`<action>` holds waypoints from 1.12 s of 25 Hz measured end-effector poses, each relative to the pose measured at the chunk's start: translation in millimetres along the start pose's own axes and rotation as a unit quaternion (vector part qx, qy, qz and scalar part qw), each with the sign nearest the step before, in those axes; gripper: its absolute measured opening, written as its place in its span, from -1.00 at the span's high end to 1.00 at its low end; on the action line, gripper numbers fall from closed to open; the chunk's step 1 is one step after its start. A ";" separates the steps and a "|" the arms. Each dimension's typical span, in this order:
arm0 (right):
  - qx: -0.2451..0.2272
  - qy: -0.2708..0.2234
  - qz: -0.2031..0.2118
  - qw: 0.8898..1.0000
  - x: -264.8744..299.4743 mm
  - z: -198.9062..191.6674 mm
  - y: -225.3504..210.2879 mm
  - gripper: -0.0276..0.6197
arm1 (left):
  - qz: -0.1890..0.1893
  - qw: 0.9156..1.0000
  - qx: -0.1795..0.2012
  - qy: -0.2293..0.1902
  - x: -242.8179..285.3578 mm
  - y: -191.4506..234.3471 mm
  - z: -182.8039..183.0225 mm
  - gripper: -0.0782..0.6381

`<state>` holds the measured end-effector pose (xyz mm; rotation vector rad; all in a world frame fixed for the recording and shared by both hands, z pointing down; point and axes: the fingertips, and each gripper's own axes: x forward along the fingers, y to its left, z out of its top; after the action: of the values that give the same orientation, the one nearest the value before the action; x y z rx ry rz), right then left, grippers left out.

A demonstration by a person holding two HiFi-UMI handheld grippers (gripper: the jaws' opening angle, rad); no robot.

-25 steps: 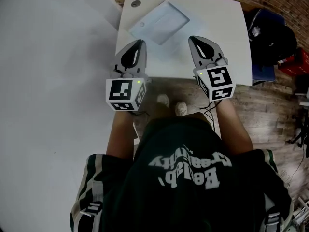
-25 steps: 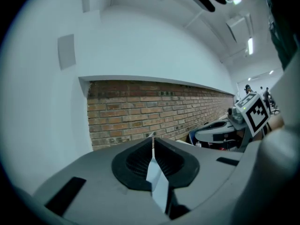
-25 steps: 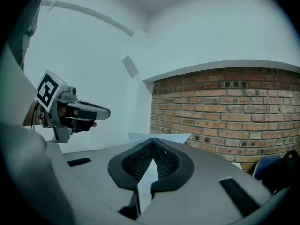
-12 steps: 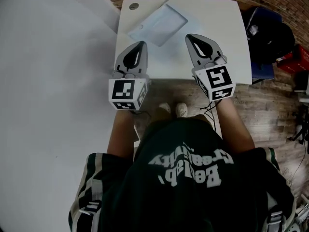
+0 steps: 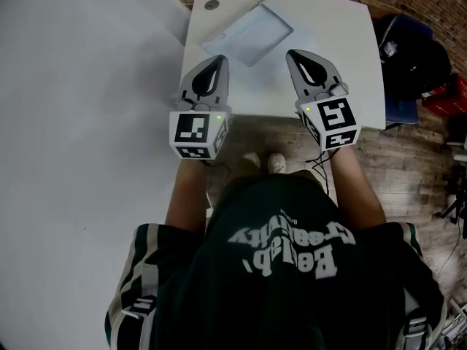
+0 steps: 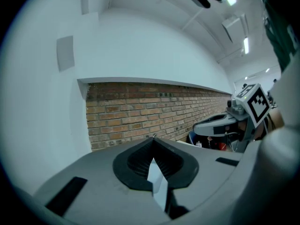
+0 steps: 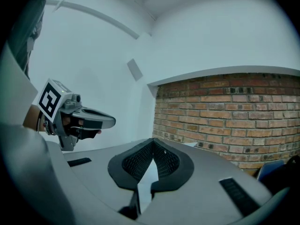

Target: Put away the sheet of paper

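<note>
A pale, translucent sheet of paper (image 5: 248, 33) lies flat on the far half of the small white table (image 5: 343, 64), with one thin edge lifted at its far side. My left gripper (image 5: 221, 59) hovers over the table's near left part, just short of the sheet, jaws shut and empty. My right gripper (image 5: 292, 54) is level with it on the right, also shut with nothing held. In the left gripper view the closed jaws (image 6: 153, 140) point at a brick wall, and the right gripper view shows the same closed tips (image 7: 153, 141).
A round cable hole (image 5: 211, 5) sits at the table's far left corner. A brick wall (image 6: 140, 111) runs behind the table and a white wall (image 5: 80, 122) is on the left. A black bag (image 5: 412, 57) and red items (image 5: 456, 93) lie on the wooden floor at right.
Both grippers keep their places over the table's near edge. The head view has shifted slightly, so everything sits a little further right in the picture.
</note>
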<state>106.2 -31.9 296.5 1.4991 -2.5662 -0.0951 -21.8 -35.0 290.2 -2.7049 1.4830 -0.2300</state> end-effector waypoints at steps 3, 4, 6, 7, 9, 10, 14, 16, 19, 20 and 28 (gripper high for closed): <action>0.005 -0.003 0.001 1.000 -0.4 2.6 1.3 0.94 | -0.005 1.000 0.003 -0.004 -0.8 -3.3 0.1 0.78; 0.005 -0.003 0.001 1.000 -0.5 3.0 1.7 0.94 | -0.005 1.000 0.004 -0.004 -1.1 -4.3 0.1 0.78; 0.005 -0.004 0.001 1.000 -0.9 4.6 2.1 0.94 | -0.005 1.000 0.005 -0.005 -1.6 -5.2 0.9 0.78; 0.003 -0.005 0.001 1.000 -1.3 5.6 2.3 0.94 | -0.005 1.000 0.006 -0.006 -1.8 -5.4 1.9 0.78; -0.005 -0.005 0.001 1.000 -2.0 7.1 2.7 0.94 | -0.005 1.000 0.007 -0.008 -2.0 -5.6 3.8 0.78; -0.009 -0.005 0.001 1.000 -2.3 7.5 2.7 0.94 | -0.004 1.000 0.008 -0.008 -1.8 -5.6 4.1 0.78; -0.014 -0.007 -0.003 1.000 -2.7 9.4 1.5 0.94 | -0.003 1.000 0.011 -0.009 -1.6 -5.8 6.1 0.78; -0.014 -0.009 -0.002 1.000 -2.8 10.4 2.3 0.94 | -0.001 1.000 0.012 -0.010 -2.8 -4.9 6.9 0.78; -0.014 -0.009 0.000 1.000 -2.1 10.4 3.0 0.94 | 0.001 1.000 0.013 -0.008 -4.2 -3.0 4.9 0.78; -0.014 -0.009 -0.001 1.000 -1.8 10.5 2.8 0.94 | 0.001 1.000 0.013 -0.009 -4.4 -2.7 4.8 0.78; -0.017 -0.012 0.003 1.000 4.0 14.4 6.6 0.94 | 0.001 1.000 0.014 -0.007 -2.7 -0.3 5.9 0.78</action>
<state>96.1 -32.5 283.7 1.4877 -2.5741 -0.1577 -22.0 -32.7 284.1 -2.6771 1.4677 -0.2289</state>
